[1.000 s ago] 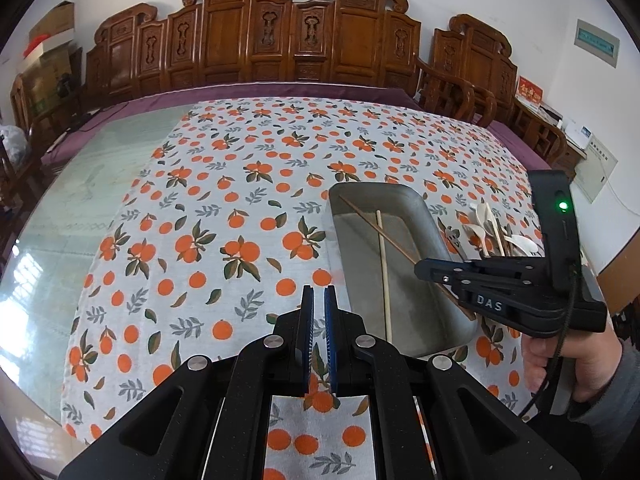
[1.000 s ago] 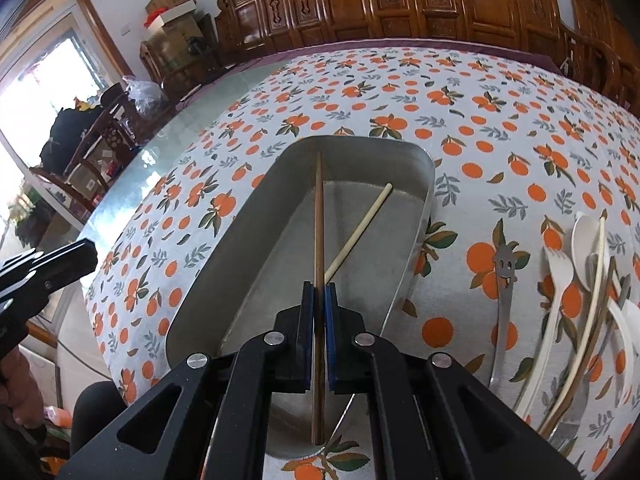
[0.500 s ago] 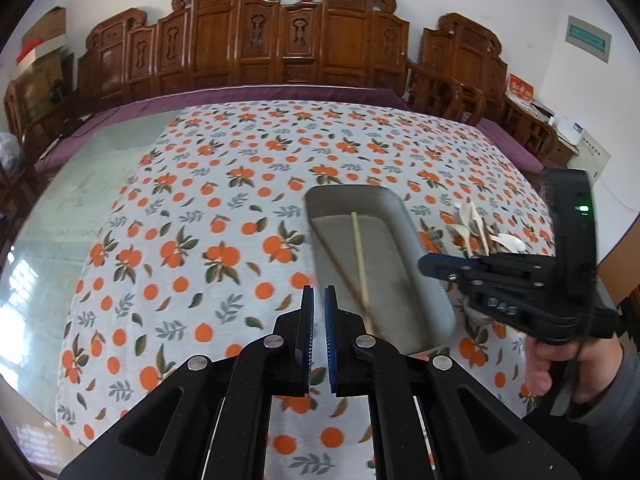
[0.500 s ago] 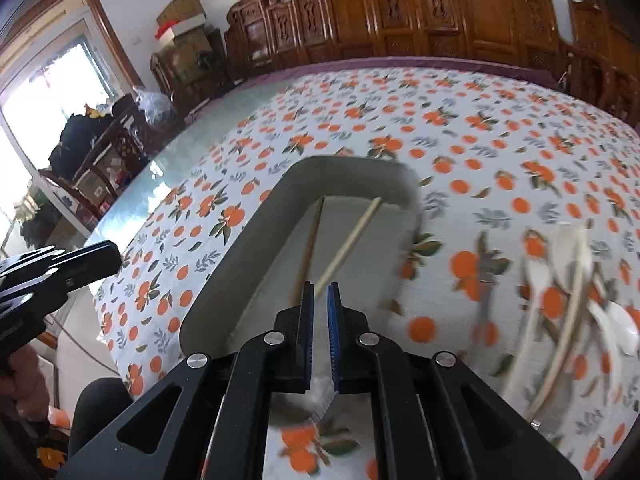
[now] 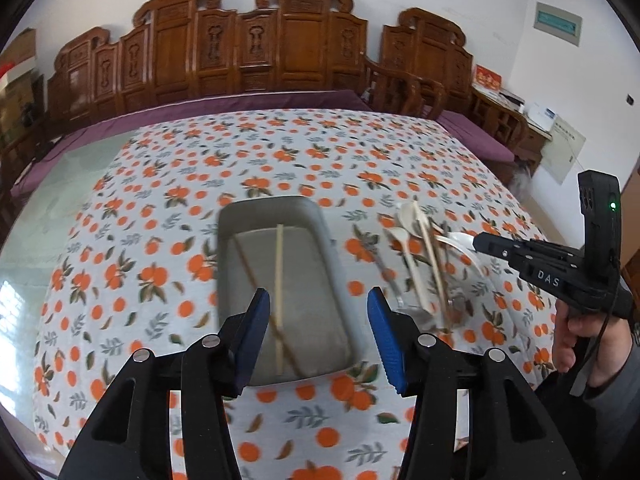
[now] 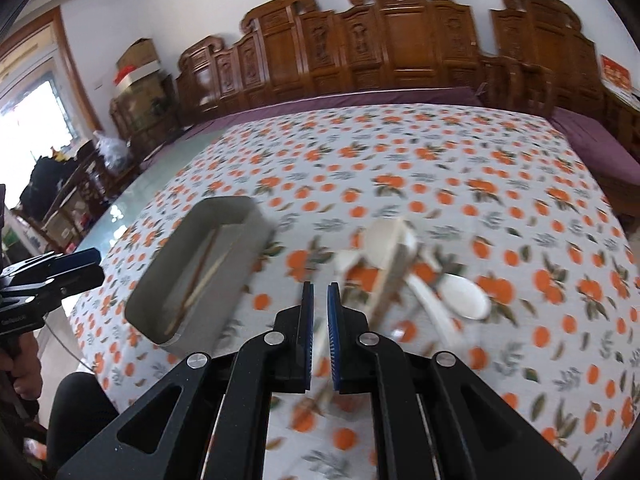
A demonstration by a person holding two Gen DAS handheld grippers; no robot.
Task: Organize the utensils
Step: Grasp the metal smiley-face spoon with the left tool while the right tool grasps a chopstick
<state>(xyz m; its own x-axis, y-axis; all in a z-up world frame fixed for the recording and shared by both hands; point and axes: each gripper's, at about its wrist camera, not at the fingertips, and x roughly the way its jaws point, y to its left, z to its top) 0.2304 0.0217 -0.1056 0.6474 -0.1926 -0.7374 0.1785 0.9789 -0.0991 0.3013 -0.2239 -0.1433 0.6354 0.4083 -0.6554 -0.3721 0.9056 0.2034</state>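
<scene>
From the left wrist, the left tongs (image 5: 316,332) are seen opening, nothing between them, above the near end of the grey metal tray (image 5: 332,272). Two chopsticks (image 5: 279,296), one pale and one dark, lie lengthwise in it. The utensil pile (image 5: 420,256) is to the right.

From the right wrist, the right tongs (image 6: 320,328) are pressed nearly together and empty. The blurred pile of pale spoons (image 6: 460,294) and sticks lies just ahead, pointing away; this hand is judged nearer.
</scene>
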